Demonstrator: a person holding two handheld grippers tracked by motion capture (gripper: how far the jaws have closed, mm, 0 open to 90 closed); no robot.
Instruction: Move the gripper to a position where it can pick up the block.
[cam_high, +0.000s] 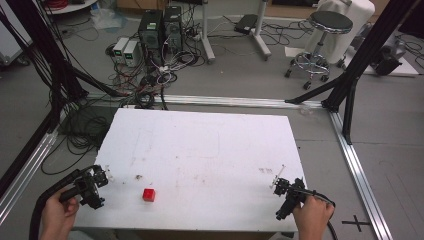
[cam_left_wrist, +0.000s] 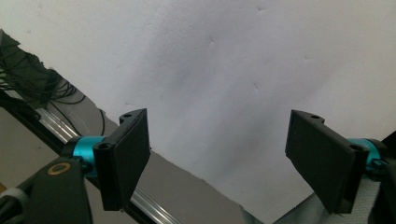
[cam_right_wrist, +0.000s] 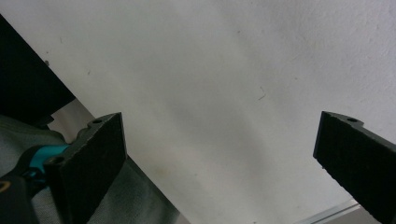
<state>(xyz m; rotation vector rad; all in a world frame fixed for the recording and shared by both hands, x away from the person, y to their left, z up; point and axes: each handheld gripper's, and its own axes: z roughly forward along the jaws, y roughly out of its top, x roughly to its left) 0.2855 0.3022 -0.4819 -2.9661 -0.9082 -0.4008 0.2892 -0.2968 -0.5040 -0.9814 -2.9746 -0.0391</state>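
White foam board covers the table (cam_high: 210, 145), and a small red cube (cam_high: 149, 194) sits on it near the front edge, left of the middle. Everything else is placed from that cube.

To the cube's left, at the table's left front corner, the left gripper (cam_high: 98, 181) is held in the person's left hand (cam_high: 57, 214). From the left gripper view its jaws are spread wide with bare white board between them (cam_left_wrist: 217, 154), and the table edge and a metal floor rail (cam_left_wrist: 56, 123) run under the left jaw.

Well to the cube's right, near the right front corner, the right gripper (cam_high: 279, 182) is held in the right hand (cam_high: 312, 216). Its jaws also stand wide apart over bare board (cam_right_wrist: 219, 158), nothing between them.

Between the cube and the left gripper lies a small dark speck (cam_high: 138, 176), perhaps a stain; it is too small to tell.

Far behind the cube, beyond the table, a round stool (cam_high: 325, 30) and two computer towers (cam_high: 161, 27) stand on the floor among tangled cables (cam_high: 145, 82).
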